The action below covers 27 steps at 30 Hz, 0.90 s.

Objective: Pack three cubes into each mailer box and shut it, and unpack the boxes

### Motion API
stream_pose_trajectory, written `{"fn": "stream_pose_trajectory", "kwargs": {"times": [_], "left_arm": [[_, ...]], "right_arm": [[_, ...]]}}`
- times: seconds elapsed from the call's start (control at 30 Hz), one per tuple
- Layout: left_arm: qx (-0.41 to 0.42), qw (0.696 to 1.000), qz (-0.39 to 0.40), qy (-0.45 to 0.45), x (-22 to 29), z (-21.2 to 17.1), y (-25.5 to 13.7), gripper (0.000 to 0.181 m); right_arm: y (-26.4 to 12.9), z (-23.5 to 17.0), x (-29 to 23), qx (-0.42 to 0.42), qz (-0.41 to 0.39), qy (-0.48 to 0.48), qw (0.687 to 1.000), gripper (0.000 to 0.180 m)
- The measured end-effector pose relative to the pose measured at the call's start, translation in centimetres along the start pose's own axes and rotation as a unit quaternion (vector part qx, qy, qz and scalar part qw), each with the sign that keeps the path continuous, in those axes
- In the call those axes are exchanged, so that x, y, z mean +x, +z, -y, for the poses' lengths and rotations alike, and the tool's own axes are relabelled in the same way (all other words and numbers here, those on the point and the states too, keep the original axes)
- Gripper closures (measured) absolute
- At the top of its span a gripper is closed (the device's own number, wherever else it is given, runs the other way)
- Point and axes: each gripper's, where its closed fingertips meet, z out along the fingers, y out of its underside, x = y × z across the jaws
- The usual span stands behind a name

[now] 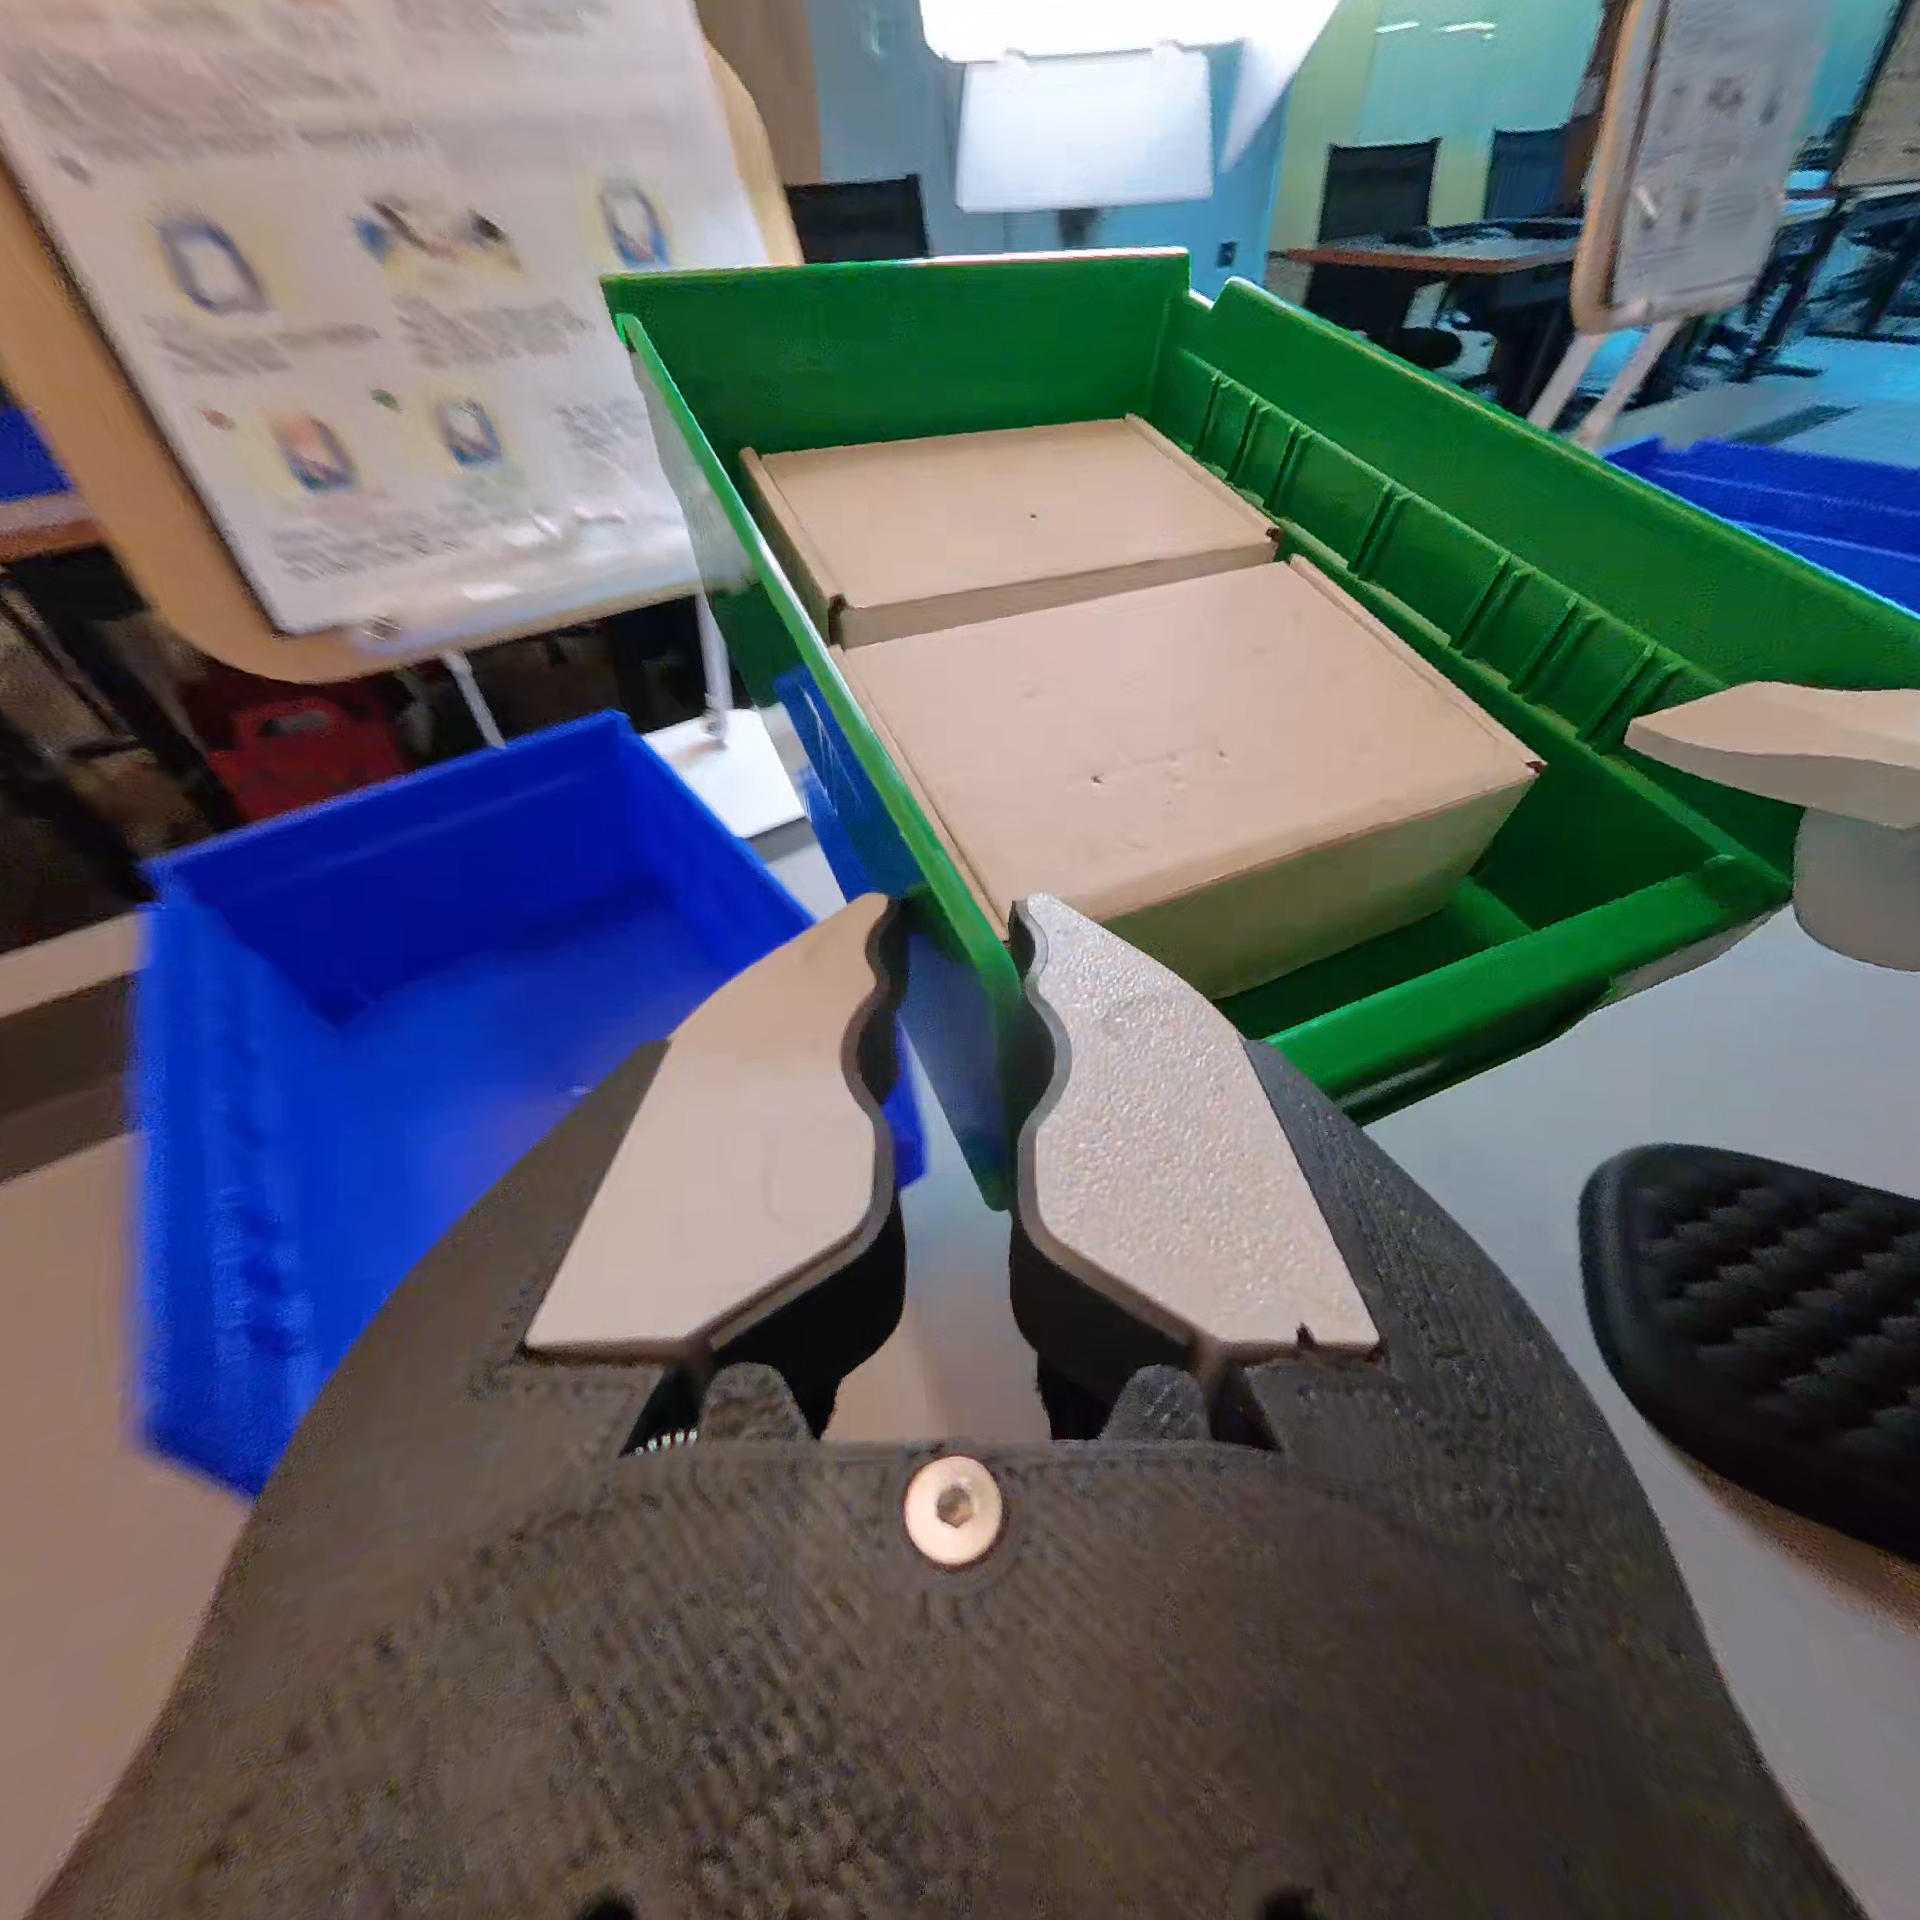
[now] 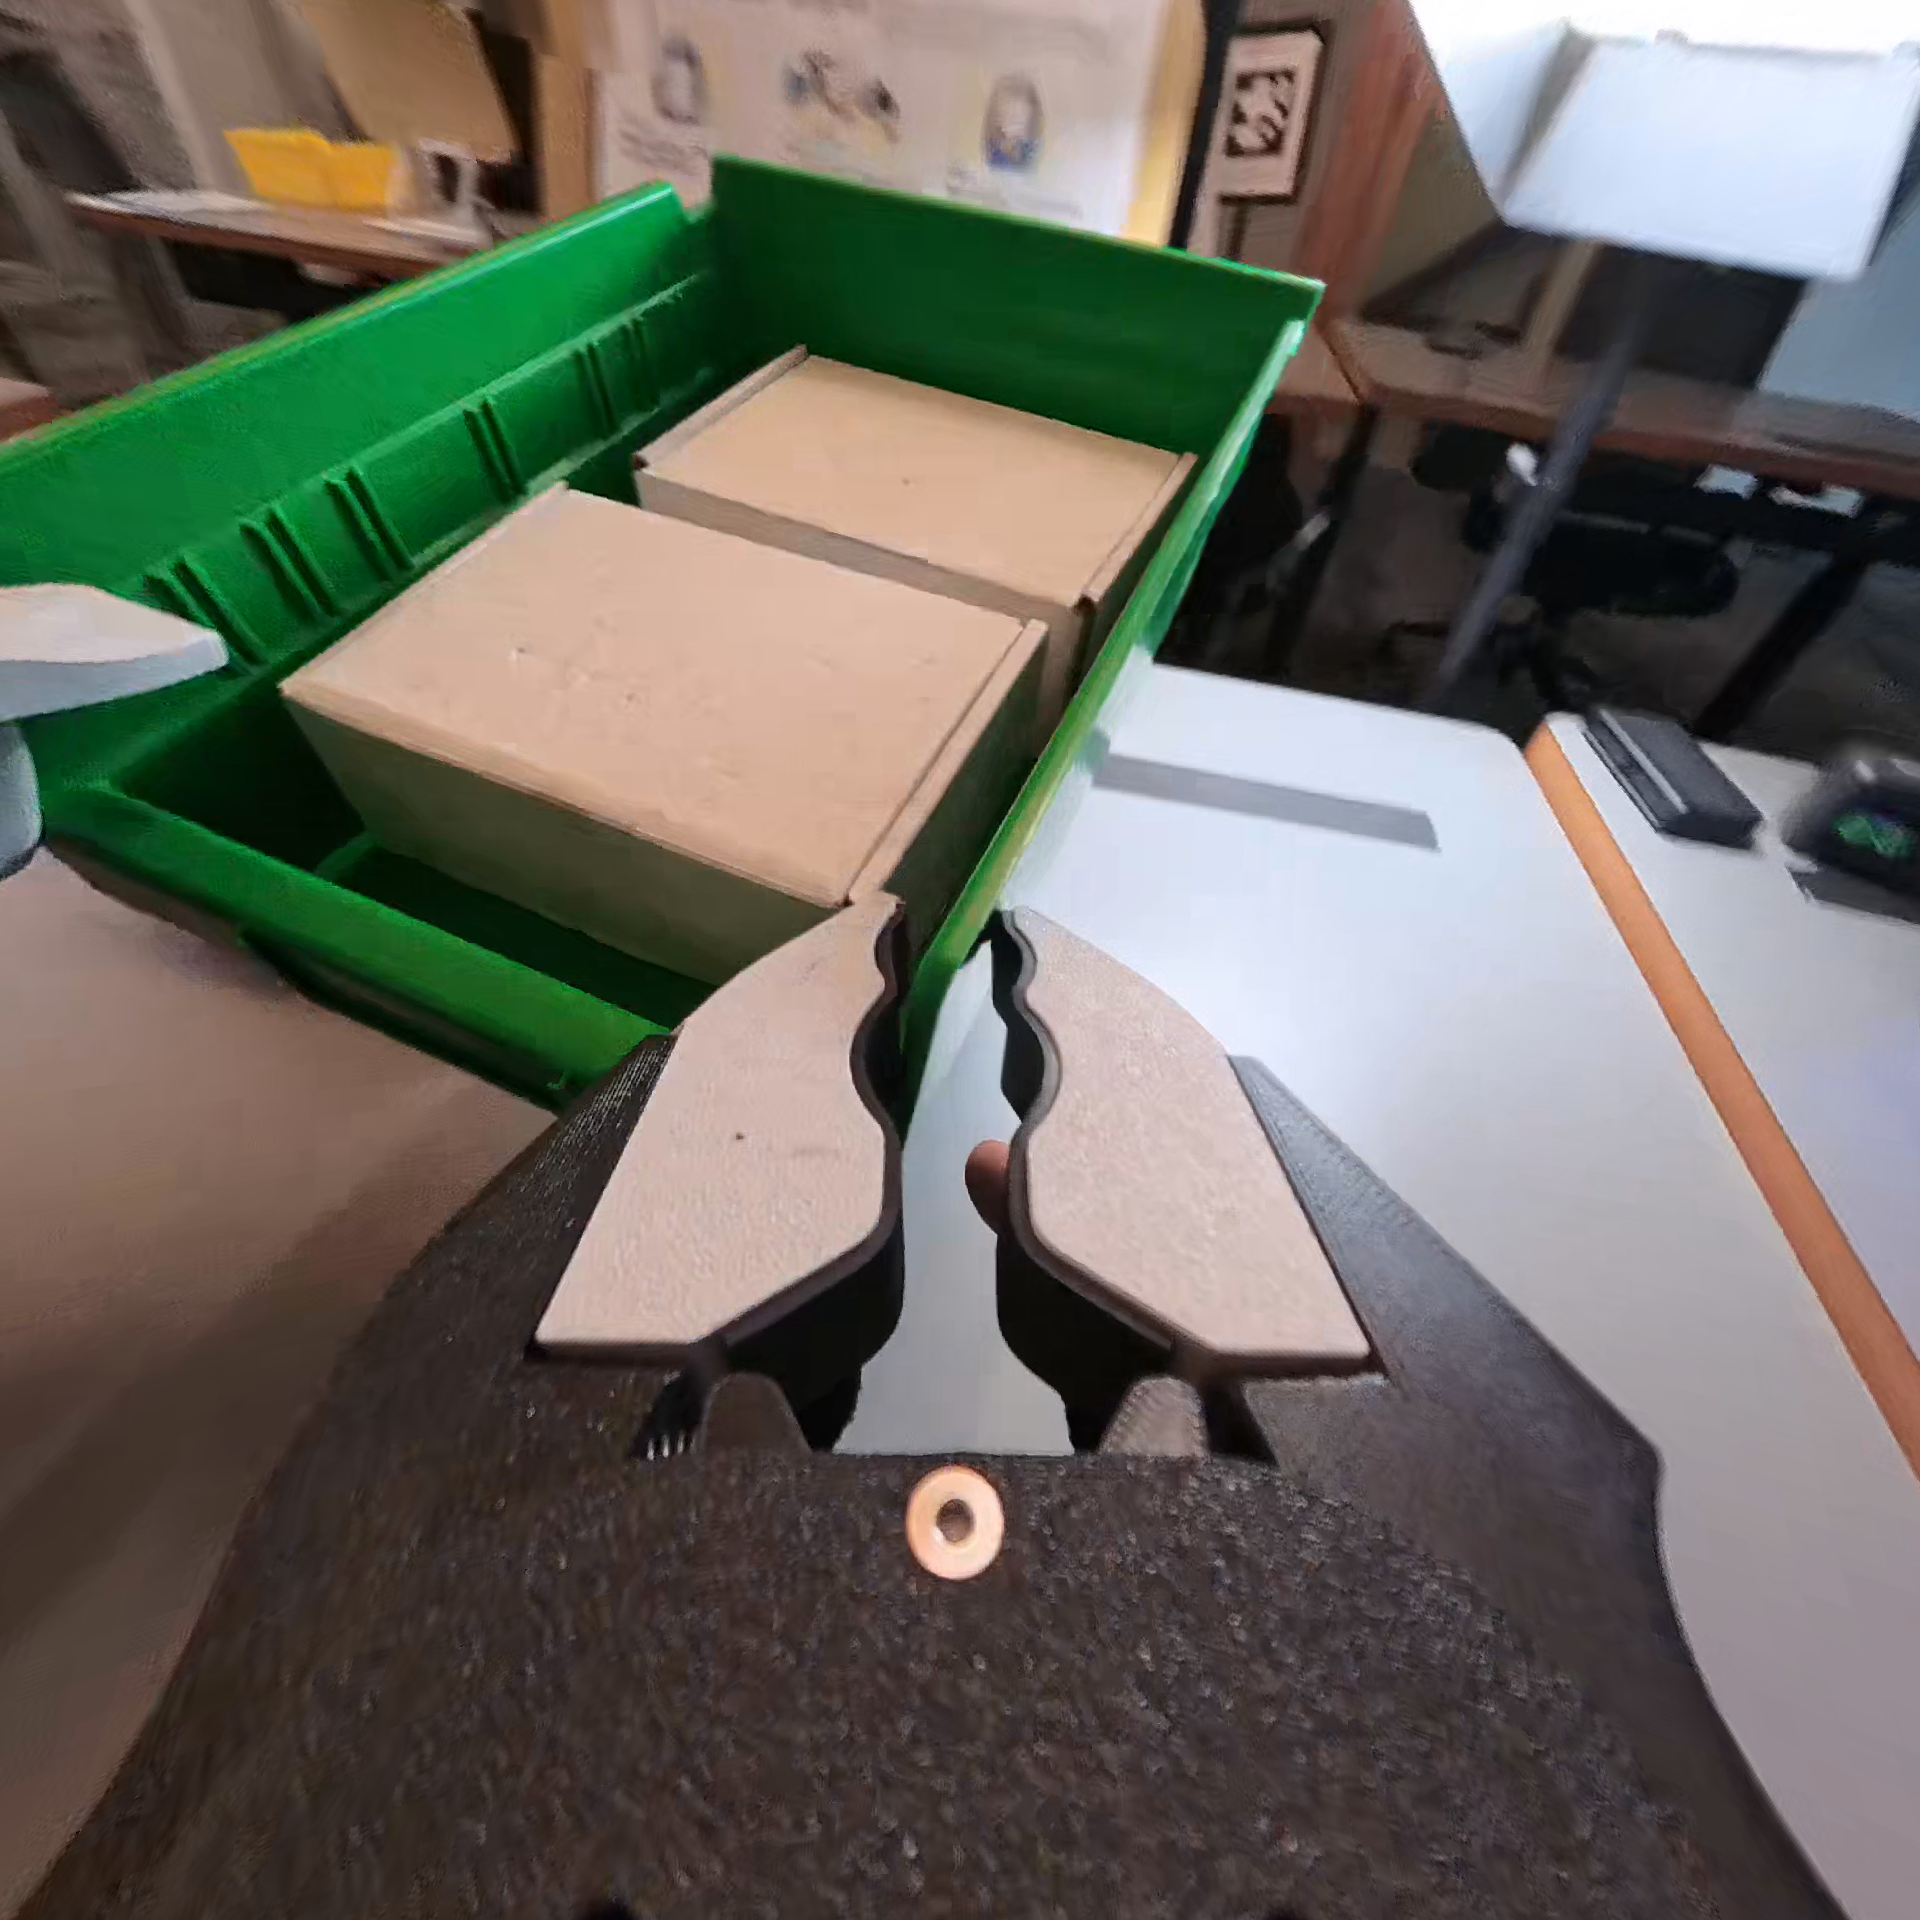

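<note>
Inside green bin — mailer boxes shut, contents hidden

We see a pale grey table filling the lower right of the right wrist view, orange-edged along its right side. On it rest a green bin at upper left and, in the left wrist view, a blue bin at left.

blue bin just left of green bin, open top | poster board on stand behind, blurred | black mesh pad on pale worktop at right | yellow bin on far shelf | office chairs and desks in background | black-and-white marker tag on post
</note>
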Motion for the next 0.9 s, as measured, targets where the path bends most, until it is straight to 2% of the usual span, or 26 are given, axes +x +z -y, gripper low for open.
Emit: {"fn": "stream_pose_trajectory", "kwargs": {"times": [0.17,0.4,0.63,0.77,0.9], "left_arm": [[0.004,0.997,0.078,0.004,-7.0,2.9,-6.3,0.164],[-0.011,0.981,0.193,-0.023,-17.6,0.7,-16.3,0.165],[-0.038,0.96,0.264,-0.088,-26.1,-6.6,-22.3,0.167],[-0.042,0.956,0.264,-0.123,-28.5,-11.0,-22.7,0.166],[-0.048,0.954,0.26,-0.143,-29.7,-14.7,-21.7,0.166]], "right_arm": [[2.4,5.2,-7.5,0.023,0.08,-0.018,0.996,0.164],[6.8,7.5,-21.5,0.011,0.205,-0.035,0.978,0.163],[11.1,4.4,-33.6,-0.03,0.273,-0.051,0.96,0.164],[13.4,0.5,-37.1,-0.064,0.285,-0.048,0.955,0.164],[14.9,-2.6,-38.2,-0.081,0.279,-0.056,0.955,0.163]]}}
